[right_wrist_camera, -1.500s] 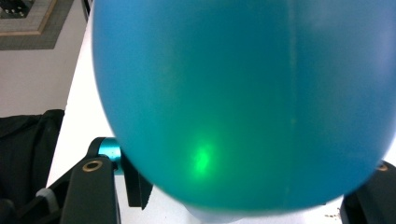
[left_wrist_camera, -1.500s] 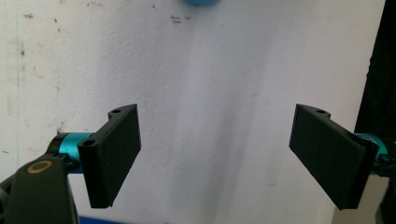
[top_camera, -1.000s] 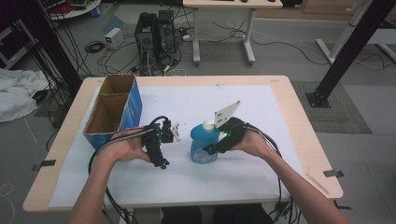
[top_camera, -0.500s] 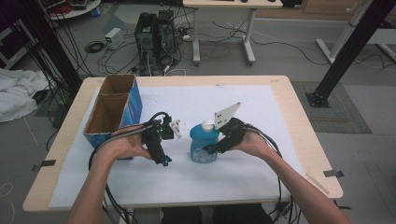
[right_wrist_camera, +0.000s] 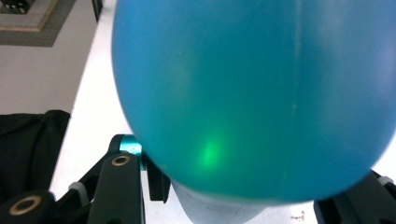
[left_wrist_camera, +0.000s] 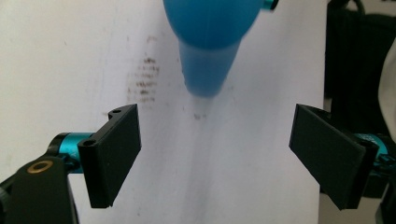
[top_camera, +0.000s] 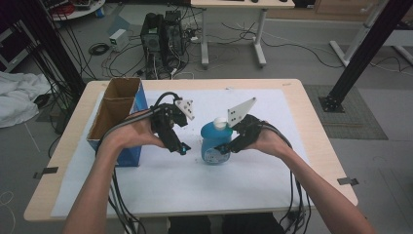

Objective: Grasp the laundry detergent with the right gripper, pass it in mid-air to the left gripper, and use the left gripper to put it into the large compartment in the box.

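A blue bottle with a white cap stands on the white table cover at the centre. My right gripper is shut on the bottle's lower body from the right, and up close the bottle bulges between its jaws. My left gripper hangs just left of the bottle, apart from it. Its black pads stand wide open with nothing between them, and the bottle lies ahead at the top of the left gripper view.
An open cardboard box with blue sides stands at the table's left, close behind my left hand. Faint brown smudges mark the cover. Cables trail from both grippers over the front edge.
My left gripper has moved right and a little away from the person, closer to the bottle. The right gripper and the bottle have barely shifted.
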Tool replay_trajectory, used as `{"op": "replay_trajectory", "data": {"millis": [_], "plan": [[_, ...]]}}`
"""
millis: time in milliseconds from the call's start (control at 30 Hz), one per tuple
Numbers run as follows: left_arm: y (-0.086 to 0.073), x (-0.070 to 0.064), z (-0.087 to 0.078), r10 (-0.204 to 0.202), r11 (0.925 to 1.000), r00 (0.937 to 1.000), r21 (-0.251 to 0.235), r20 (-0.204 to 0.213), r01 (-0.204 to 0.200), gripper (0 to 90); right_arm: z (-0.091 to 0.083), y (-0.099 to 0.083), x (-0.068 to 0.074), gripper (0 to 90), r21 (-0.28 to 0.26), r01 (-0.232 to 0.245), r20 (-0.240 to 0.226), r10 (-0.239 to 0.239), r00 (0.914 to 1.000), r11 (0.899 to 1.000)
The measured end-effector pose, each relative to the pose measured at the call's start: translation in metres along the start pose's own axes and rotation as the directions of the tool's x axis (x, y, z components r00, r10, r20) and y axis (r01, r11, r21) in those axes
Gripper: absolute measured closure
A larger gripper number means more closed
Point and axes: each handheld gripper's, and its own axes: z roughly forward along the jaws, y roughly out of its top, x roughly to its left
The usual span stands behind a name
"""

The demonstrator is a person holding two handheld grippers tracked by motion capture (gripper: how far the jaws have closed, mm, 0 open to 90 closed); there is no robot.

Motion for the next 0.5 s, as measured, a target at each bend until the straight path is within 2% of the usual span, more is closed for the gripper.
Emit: {"op": "replay_trajectory", "data": {"millis": [33,67,100,133,200,233,300,333,367,400,433,467,500], "plan": [[0.008,0.0,-0.006,-0.032,0.9973,0.9995,-0.066,0.004,0.032,16.7,-0.002,0.002,0.0,47.0,0.001,0.001,-0.003,-0.001,1.0,1.0],[0.011,0.0,-0.007,-0.041,0.9957,0.9991,-0.083,0.007,0.041,16.7,-0.006,0.007,0.0,47.0,0.001,0.024,-0.007,-0.024,0.9997,1.0],[0.014,0.002,-0.011,-0.016,0.9973,0.9998,-0.072,0.011,0.017,16.7,-0.007,0.009,0.001,47.0,-0.006,0.012,-0.004,-0.012,0.9999,1.0],[0.018,0.002,-0.012,-0.025,0.9959,0.9996,-0.087,0.015,0.026,16.7,-0.008,0.011,0.0,47.0,-0.001,0.03,-0.009,-0.03,0.9995,1.0],[0.028,0.004,-0.017,-0.005,0.9971,0.9998,-0.076,0.019,0.006,16.7,-0.011,0.016,0.0,47.0,-0.004,0.02,-0.011,-0.02,0.9997,1.0],[0.031,0.004,-0.016,-0.023,0.995,0.9994,-0.097,0.026,0.026,16.7,-0.012,0.019,0.0,47.0,-0.007,0.013,-0.01,-0.013,0.9999,1.0],[0.04,0.009,-0.021,0.004,0.9975,0.9994,-0.07,0.034,-0.002,16.7,-0.015,0.024,-0.002,47.0,-0.01,0.019,-0.017,-0.019,0.9997,1.0],[0.044,0.008,-0.019,-0.039,0.9948,0.9986,-0.092,0.037,0.042,16.7,-0.016,0.026,-0.003,46.9,-0.015,0.01,-0.017,-0.01,0.9998,1.0],[0.047,0.009,-0.019,-0.045,0.995,0.9984,-0.088,0.034,0.048,16.7,-0.017,0.028,-0.004,46.9,-0.02,0.022,-0.011,-0.023,0.9997,1.0],[0.05,0.011,-0.019,-0.042,0.9957,0.9985,-0.082,0.034,0.045,16.7,-0.019,0.031,0.0,46.9,-0.017,-0.051,-0.044,0.05,0.9978,0.999],[0.054,0.013,-0.019,-0.034,0.9965,0.999,-0.075,0.03,0.036,16.7,-0.021,0.032,-0.004,47.0,0.003,-0.005,-0.019,0.005,0.9998,1.0],[0.055,0.014,-0.019,-0.045,0.9953,0.9984,-0.084,0.034,0.048,16.7,-0.022,0.034,-0.006,47.0,0.0,0.01,-0.017,-0.01,0.9998,1.0],[0.057,0.017,-0.019,-0.038,0.9962,0.9985,-0.077,0.039,0.041,16.7,-0.022,0.036,-0.008,47.0,-0.015,0.024,-0.012,-0.024,0.9996,1.0]]}}
